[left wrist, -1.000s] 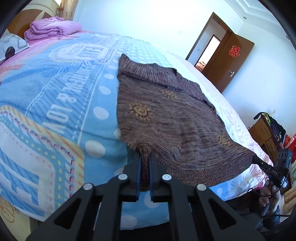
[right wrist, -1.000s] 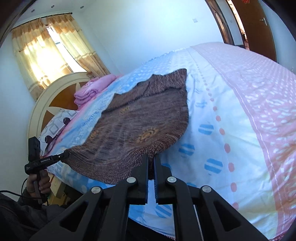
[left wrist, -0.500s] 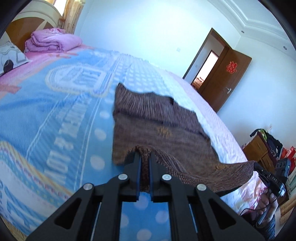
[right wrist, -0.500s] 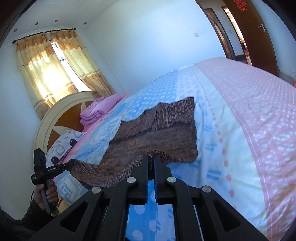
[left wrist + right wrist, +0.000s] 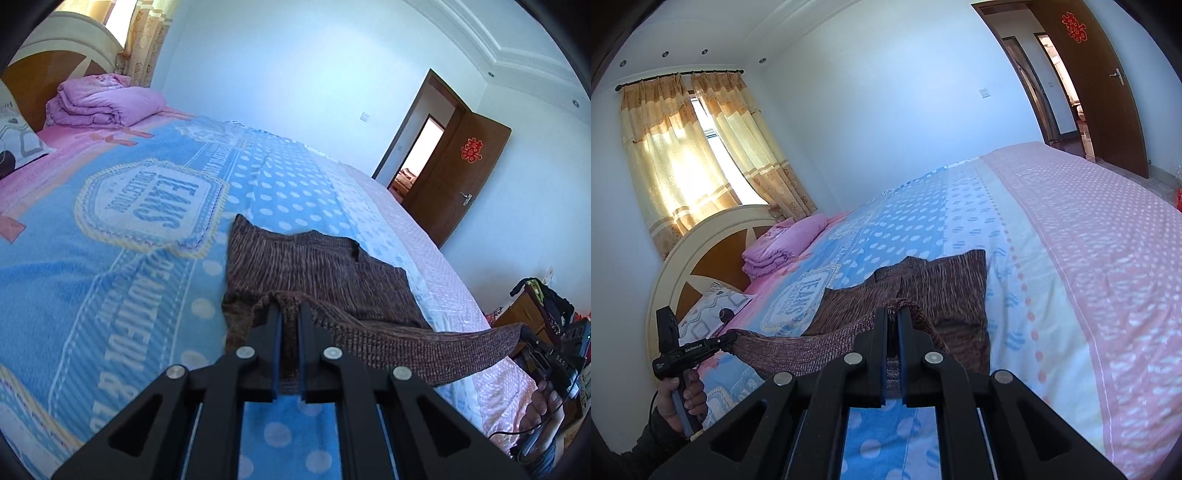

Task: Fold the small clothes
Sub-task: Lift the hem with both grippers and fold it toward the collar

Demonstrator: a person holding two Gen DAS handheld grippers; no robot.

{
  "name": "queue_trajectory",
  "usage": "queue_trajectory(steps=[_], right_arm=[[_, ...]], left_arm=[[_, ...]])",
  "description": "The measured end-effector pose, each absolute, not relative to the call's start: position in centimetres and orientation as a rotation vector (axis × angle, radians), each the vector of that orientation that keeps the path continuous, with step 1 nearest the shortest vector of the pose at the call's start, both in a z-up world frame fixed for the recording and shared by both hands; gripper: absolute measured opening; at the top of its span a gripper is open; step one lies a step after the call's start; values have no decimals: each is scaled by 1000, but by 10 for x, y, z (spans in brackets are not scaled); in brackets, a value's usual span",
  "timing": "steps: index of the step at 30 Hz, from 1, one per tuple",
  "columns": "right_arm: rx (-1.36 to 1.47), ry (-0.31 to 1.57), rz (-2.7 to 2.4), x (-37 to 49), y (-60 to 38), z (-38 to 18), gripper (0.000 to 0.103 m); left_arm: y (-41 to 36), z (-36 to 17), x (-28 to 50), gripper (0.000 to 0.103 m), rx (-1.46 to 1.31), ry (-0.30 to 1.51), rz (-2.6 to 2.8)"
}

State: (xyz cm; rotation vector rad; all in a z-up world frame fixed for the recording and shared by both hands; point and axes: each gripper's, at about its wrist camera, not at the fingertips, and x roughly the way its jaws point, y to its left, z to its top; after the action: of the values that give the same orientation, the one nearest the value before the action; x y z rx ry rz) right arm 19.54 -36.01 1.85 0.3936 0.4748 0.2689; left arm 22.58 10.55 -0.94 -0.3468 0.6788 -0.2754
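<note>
Both grippers — left gripper point(image 5: 287, 314) and right gripper point(image 5: 893, 317) — pinch a brown sweater's point(image 5: 317, 269) near hem, lifted above the bed point(image 5: 110, 258); its far half lies flat ahead — hem runs crosswise.

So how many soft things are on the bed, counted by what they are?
Brown knitted garment: 1
Folded purple quilt: 1
Patterned pillow: 1
Total: 3

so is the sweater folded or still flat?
Mid-fold: both grippers hold the sweater's near hem lifted over its far half, which lies on the bed.
</note>
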Motion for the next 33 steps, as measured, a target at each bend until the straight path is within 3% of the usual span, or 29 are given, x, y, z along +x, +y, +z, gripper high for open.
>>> queue_trajectory(steps=[16, 30, 32, 33], right_arm=[[356, 525, 191, 315, -372, 26, 4], [323, 721, 78, 449, -375, -56, 4], [302, 771, 57, 467, -378, -74, 4], [270, 783, 29, 472, -378, -81, 5]], left_arm=[[97, -9, 336, 7, -348, 712, -250], [80, -86, 449, 8, -295, 889, -175], [76, -98, 459, 17, -264, 921, -138], [75, -103, 464, 17, -235, 937, -103]])
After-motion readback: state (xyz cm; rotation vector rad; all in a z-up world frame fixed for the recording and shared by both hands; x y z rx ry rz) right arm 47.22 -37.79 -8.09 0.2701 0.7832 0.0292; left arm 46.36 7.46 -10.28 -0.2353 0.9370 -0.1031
